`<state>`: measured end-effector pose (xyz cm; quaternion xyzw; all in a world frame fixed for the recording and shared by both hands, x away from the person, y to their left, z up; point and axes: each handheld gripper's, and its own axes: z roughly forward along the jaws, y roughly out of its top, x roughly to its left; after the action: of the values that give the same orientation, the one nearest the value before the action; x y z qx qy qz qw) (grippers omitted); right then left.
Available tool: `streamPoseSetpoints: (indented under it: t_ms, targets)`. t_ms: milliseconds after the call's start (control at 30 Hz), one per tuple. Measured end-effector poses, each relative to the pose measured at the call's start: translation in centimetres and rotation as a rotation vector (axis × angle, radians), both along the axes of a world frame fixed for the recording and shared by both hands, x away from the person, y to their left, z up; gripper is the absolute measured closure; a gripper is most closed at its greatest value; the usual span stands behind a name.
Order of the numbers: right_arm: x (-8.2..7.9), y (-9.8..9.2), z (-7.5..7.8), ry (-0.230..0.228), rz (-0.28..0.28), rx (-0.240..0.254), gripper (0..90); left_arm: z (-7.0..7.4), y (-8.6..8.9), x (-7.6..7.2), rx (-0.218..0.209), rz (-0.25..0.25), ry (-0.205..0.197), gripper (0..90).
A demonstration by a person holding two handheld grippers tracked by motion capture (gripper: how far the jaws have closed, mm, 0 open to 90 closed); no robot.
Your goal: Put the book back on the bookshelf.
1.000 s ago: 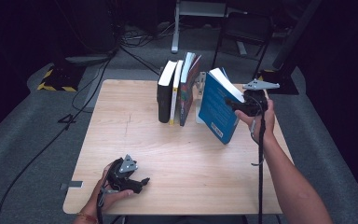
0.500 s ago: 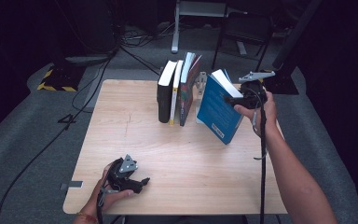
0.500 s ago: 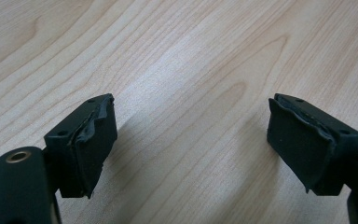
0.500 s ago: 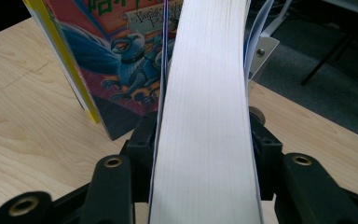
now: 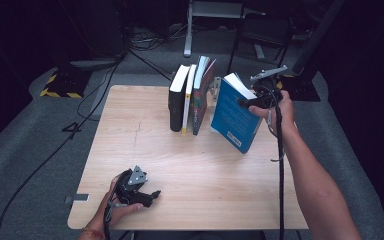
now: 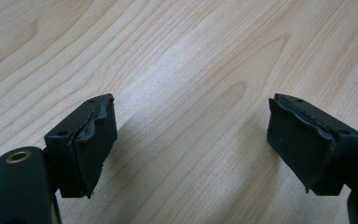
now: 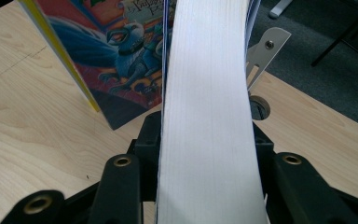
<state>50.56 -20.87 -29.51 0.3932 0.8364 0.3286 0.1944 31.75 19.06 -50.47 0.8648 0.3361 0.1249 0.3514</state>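
Likely stiff but heavy, the blue book sat clamped in the right gripper by its page edge. Left gripper gaped empty.

Row of upright books mid-table, tilted book just right of them.

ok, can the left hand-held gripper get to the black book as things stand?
Probably yes. The left hand-held gripper is open and empty, and bare table lies between it and the black book.
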Motion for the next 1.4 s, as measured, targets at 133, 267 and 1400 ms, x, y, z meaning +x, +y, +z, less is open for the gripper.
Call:
streamPoseSetpoints:
  t_ms: [133, 267, 1400]
  targets:
    - [0.6, 0.7, 0.4, -0.020, -0.032, 0.003, 60.4, 0.0, 0.0, 0.0, 0.001, 0.000, 0.000, 16.2]
    - [1.3, 1.4, 0.9, -0.032, -0.054, 0.008, 60.4, 0.0, 0.0, 0.0, 0.000, -0.002, -0.001, 16.3]
    - [3.6, 3.8, 3.7, -0.128, -0.254, 0.042, 60.0, 0.0, 0.0, -0.3, 0.004, -0.037, -0.005, 17.1]
